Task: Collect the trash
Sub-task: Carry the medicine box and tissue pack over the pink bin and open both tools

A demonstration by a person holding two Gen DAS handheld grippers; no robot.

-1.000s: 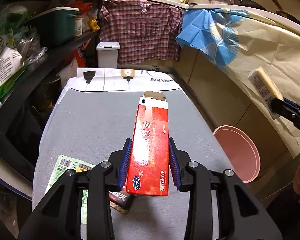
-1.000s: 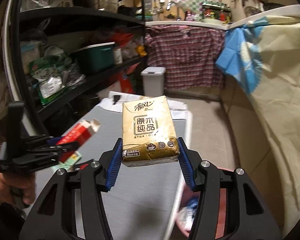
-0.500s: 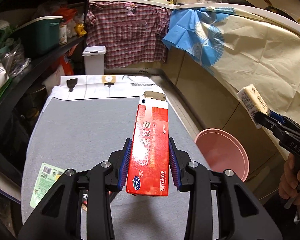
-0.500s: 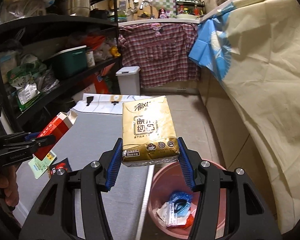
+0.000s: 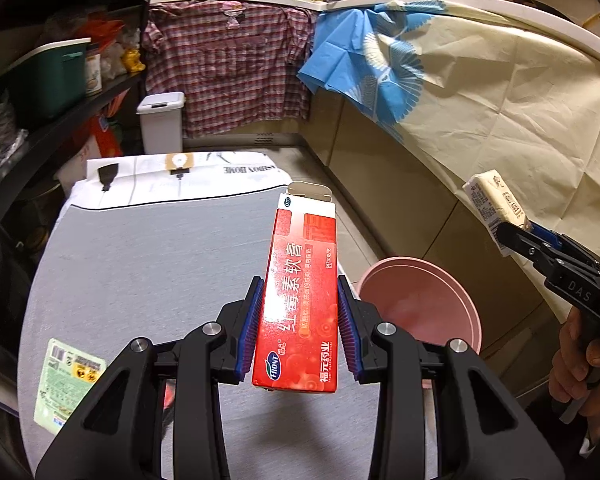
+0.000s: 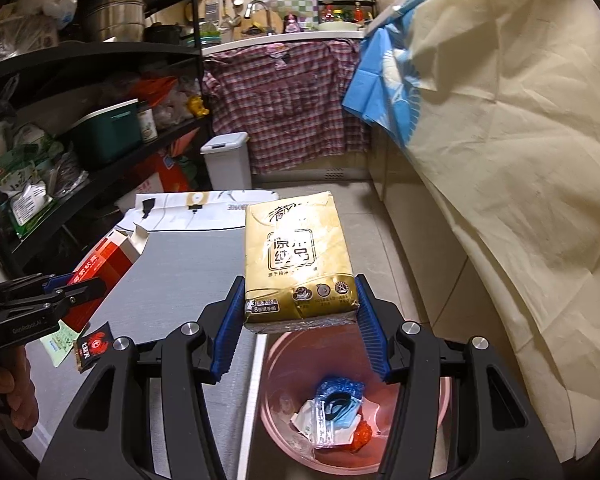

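My left gripper (image 5: 299, 324) is shut on a red ointment box (image 5: 302, 292) with an open top flap, held above the grey table (image 5: 140, 264) near its right edge. My right gripper (image 6: 299, 316) is shut on a gold tissue pack (image 6: 296, 264), held over the pink bin (image 6: 444, 396), which holds blue, white and red scraps. The bin also shows right of the table in the left wrist view (image 5: 432, 304). The right gripper with the tissue pack (image 5: 492, 204) shows at the right in the left wrist view. The left gripper with the red box (image 6: 100, 264) shows at the left in the right wrist view.
A green-white wrapper (image 5: 66, 384) lies at the table's front left, a small black packet (image 6: 92, 344) beside it. A printed white sheet (image 5: 172, 180) covers the table's far end. A white lidded bin (image 5: 162, 122) stands beyond. Dark shelves (image 6: 80, 140) line the left; a cloth-covered counter (image 5: 500, 120) the right.
Both grippers have moved right, toward the pink bin. The right gripper with the tissue pack now hangs over the bin's opening. Both grips are unchanged.
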